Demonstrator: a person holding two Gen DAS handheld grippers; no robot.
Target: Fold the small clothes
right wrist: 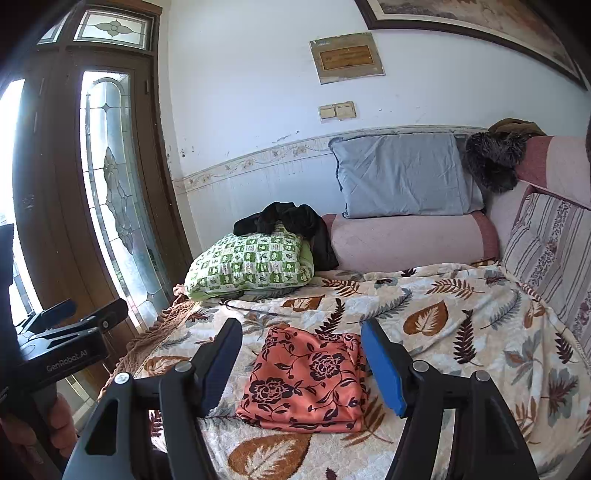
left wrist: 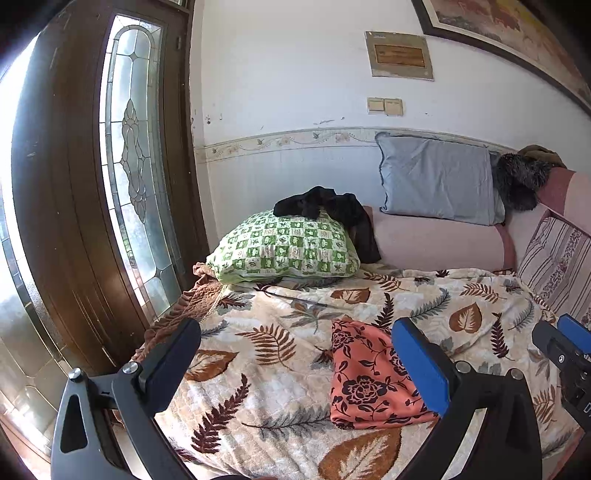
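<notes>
White walls with a floral border strip run behind a bed (left wrist: 369,291) covered by a cream blanket (right wrist: 461,314) printed with brown and grey leaves. On the left stands a dark wooden door (left wrist: 74,184) with leaded glass panels, daylight coming through. A wall switch plate (left wrist: 384,106) and a framed plaque (left wrist: 399,55) hang above the bed, and the corner of a large picture frame (right wrist: 461,22) shows at top right.

At the far side of the bed lies a green-and-white checked pillow (right wrist: 251,266) with a black garment (right wrist: 291,221) heaped on it and trailing down its right side. Beside it a pink bolster (right wrist: 410,240) carries a grey-blue pillow (right wrist: 402,173) leaning on the wall, with a dark furry item (right wrist: 491,158) just to its right. A striped cushion (right wrist: 546,243) rests at the right edge.

The task's thing, an orange cloth with dark roses (right wrist: 310,376), lies folded into a neat flat rectangle on the blanket near the front edge of the bed, touched by nothing.

The left tool (left wrist: 295,350) hangs above the bed with its fingers spread wide and nothing between them; the folded cloth shows past its blue right finger (left wrist: 421,369). The right tool (right wrist: 301,358) is also parted and empty, its fingers framing the cloth from above without contact.
</notes>
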